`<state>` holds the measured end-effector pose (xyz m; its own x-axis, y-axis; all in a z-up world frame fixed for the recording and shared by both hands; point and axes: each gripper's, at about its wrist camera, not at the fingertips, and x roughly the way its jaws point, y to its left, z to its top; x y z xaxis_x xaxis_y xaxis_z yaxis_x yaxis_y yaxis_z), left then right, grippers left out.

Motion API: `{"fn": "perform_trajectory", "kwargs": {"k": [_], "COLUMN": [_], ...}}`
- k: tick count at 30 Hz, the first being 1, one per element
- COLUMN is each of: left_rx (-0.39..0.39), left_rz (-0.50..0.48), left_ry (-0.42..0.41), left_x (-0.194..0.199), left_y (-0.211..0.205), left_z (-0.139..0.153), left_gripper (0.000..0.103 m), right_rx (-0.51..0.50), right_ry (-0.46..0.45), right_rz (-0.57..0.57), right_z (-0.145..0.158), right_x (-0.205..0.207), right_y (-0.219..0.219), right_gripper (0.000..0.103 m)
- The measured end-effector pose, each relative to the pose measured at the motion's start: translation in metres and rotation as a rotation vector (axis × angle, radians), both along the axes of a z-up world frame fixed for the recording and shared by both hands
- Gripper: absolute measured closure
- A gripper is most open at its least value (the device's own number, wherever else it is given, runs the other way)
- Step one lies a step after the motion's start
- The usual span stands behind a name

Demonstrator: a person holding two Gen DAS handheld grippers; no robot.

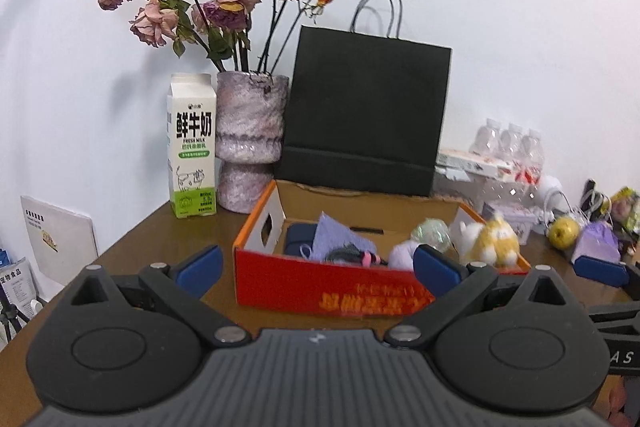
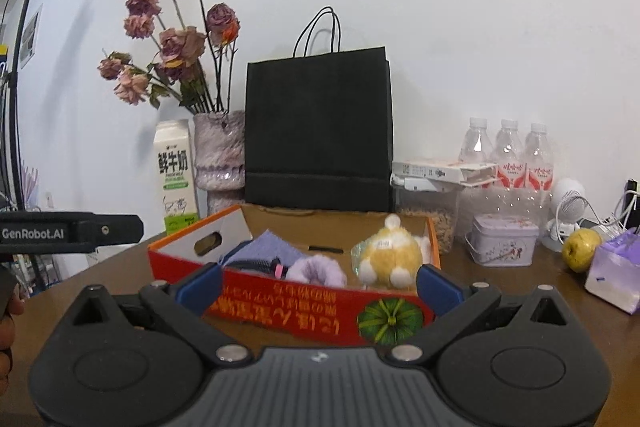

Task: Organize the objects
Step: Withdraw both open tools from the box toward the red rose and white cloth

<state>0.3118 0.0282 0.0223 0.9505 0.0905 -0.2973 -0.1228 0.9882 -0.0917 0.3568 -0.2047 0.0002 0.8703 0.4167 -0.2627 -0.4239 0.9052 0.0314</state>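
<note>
both hand-held grippers (jaws wide, empty) face the red box (image 2: 288,301).

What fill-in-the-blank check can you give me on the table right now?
1. The milk carton stands directly beside the ____ of dried roses.
2. The yellow plush toy lies inside the ____.
3. Behind the box stands a ____ paper bag.
4. Both tools' jaws are ____.

Missing: vase; box; black; open

bottles (image 2: 508,155): 3 | milk carton (image 2: 176,175): 1 | black bag (image 2: 318,131): 1 | apple (image 2: 581,245): 1 | tin (image 2: 503,239): 1
</note>
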Motion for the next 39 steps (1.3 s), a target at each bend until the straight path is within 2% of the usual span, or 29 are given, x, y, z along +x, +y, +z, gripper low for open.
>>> {"fn": "perform_trajectory", "kwargs": {"k": [6,16,23,31,39], "left_rx": [-0.001,-0.001,-0.008,0.019,0.026], "left_rz": [-0.019,-0.057,-0.051,-0.043,-0.004], "left_ry": [0.044,0.192,0.248,0.293,0.356], "left_x": [-0.022,-0.046,-0.056,-0.048,0.000], "left_y": [-0.004,-0.008,-0.009,-0.018,-0.020], "left_z": [-0.013,-0.047,-0.058,-0.063,-0.070], "left_gripper": [0.000,0.000,0.000,0.000,0.000], "right_rx": [-0.027,-0.074,-0.083,-0.064,-0.063], "right_ry": [0.035,0.082,0.117,0.184,0.217], "right_rz": [0.005,-0.011,-0.041,-0.123,-0.131], "right_z": [-0.010,-0.023,-0.031,-0.039,-0.045], "right_x": [-0.025,-0.059,-0.076,-0.078,-0.072], "right_y": [-0.005,-0.013,-0.025,-0.048,-0.049], "right_gripper": [0.000,0.000,0.000,0.000,0.000]}}
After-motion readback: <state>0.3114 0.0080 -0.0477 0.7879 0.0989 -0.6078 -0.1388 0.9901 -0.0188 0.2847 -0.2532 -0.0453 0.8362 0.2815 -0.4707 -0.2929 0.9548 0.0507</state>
